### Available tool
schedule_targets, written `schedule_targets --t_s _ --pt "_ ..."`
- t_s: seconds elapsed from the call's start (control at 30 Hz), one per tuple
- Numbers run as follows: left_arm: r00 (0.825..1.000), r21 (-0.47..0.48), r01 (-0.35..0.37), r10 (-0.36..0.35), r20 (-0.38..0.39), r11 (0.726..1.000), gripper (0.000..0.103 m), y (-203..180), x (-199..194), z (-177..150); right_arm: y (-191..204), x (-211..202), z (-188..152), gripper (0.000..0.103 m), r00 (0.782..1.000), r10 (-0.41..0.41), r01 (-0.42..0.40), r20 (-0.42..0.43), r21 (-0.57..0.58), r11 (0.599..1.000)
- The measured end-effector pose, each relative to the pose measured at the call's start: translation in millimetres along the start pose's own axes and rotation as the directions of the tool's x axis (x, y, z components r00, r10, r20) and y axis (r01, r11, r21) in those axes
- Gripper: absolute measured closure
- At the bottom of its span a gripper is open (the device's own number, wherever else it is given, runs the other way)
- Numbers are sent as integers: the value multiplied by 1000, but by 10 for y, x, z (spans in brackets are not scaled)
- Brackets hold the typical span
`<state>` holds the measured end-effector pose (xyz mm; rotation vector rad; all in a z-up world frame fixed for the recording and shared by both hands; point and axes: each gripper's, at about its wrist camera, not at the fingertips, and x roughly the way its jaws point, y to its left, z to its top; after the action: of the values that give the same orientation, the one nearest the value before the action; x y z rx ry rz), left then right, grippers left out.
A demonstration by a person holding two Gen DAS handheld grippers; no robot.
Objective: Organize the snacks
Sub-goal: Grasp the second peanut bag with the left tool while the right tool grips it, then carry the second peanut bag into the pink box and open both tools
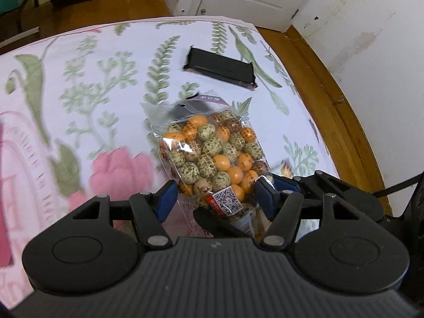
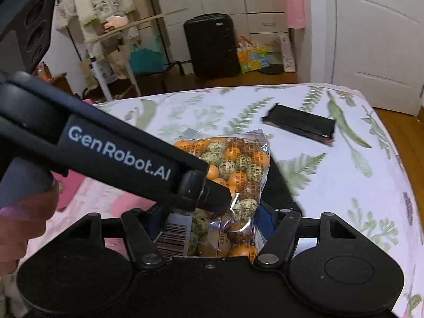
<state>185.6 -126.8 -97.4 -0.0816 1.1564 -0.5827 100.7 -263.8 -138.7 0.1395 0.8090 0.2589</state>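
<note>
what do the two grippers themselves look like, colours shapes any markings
The left gripper is matte black: a ribbed body, two rounded lobes with recessed discs, slotted linkage arms on silver pivot pins, and blue finger pads. The right gripper has the same black build and silver pins, with blue showing at its fingers. In the right wrist view, the left unit's side carries white "GenRobot.AI" lettering.

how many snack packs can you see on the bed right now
2. The clear bag of coated nuts sits between both grippers' fingers; the black snack pack lies on the floral sheet beyond it. Others may be hidden.
</note>
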Motion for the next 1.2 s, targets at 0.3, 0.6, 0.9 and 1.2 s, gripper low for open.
schedule_targets --t_s 0.3,0.6,0.9,1.2 --pt "999 -53 -44 43 -15 998 40 207 -608 -318 592 -259 17 30 998 54 -55 -42 -24 998" --pt "988 -145 -98 114 105 985 39 541 -1423 -602 1319 -431 219 30 989 149 -150 -17 -155 976" --pt "950 -289 -155 222 219 945 38 1299 -2070 -644 1994 -91 668 30 948 317 -309 -23 -302 902" --pt "948 -329 -227 285 139 917 38 2018 -2260 -324 2458 441 1103 30 903 415 -427 -110 -343 837"
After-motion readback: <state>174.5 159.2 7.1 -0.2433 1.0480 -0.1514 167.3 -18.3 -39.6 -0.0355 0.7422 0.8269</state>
